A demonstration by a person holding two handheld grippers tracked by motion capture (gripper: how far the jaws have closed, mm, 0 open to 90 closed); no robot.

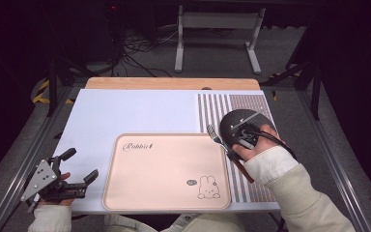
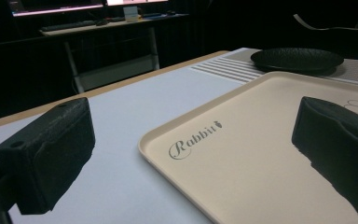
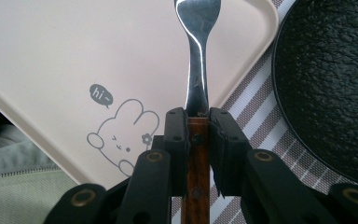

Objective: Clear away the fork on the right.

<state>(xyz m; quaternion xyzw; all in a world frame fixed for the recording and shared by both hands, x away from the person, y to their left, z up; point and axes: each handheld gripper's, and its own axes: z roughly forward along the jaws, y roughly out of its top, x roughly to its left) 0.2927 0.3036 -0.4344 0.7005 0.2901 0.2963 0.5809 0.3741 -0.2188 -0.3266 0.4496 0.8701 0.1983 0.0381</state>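
Squeezing the fork [image 3: 198, 70] by its wooden handle, my right gripper [image 3: 198, 135] holds it over the pink tray's [image 1: 164, 193] edge. I read "Rabbit" [image 2: 193, 139] and "hi~" [image 3: 100, 94]. My left gripper [image 1: 79, 166] gapes wide, holding nothing.

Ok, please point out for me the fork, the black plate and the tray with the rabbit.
fork [image 3: 197, 70], right gripper view, on its steel neck.
black plate [image 3: 331, 84], right gripper view, on its rough inner surface.
tray [image 1: 164, 169], high view, on its bare middle.
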